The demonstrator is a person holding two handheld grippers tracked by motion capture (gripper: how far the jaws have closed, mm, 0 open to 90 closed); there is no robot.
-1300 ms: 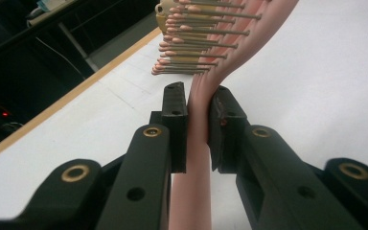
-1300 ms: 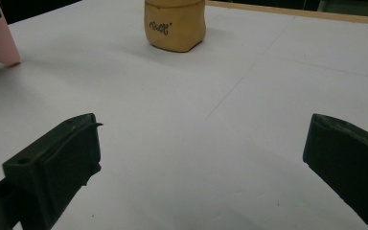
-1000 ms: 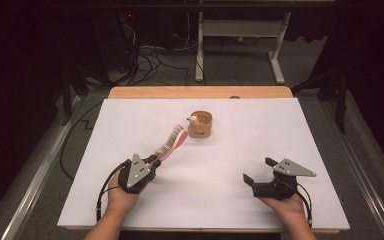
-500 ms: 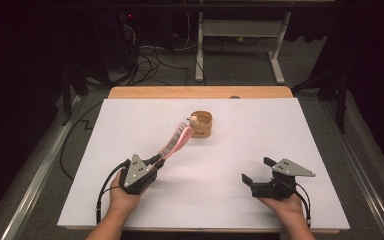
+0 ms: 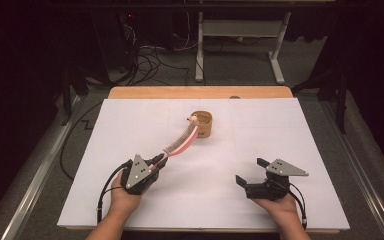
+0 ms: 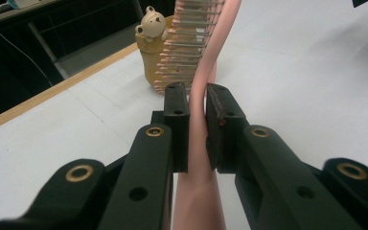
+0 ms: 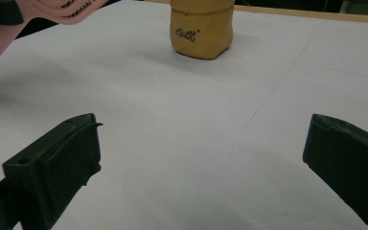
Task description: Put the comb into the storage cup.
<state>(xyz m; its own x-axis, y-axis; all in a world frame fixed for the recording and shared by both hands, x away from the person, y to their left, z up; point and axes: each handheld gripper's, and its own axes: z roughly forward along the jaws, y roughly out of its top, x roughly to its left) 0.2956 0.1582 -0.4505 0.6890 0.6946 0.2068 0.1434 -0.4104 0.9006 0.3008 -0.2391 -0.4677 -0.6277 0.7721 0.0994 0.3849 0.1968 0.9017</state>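
Nearest the person, the left hand-held gripper (image 5: 156,162) is clenched on the handle of the pink comb (image 5: 181,142); the left gripper view shows the pads squeezing the pink handle (image 6: 199,143) from both sides. The right hand-held gripper (image 5: 250,172) sits low near the front edge of the white worktop (image 5: 300,150), released, its jaws standing wide with nothing between them.

From the left grip the comb runs up and away to the right in the high view, its long axis pointing at the tan bear-topped holder (image 5: 202,125) in the middle of the worktop. The toothed end hangs just beside the holder's near-left side, at about rim height. That is the relation the next move looks to turn on: the comb tip has to clear the rim and go down inside, and the left hand is plainly the nearer one.

Whether the tip already touches the holder cannot be told. In the left gripper view the comb's teeth (image 6: 184,48) cover much of the holder (image 6: 151,52), and its opening stays hidden. In the right gripper view the holder (image 7: 201,28) is cut off at the top.
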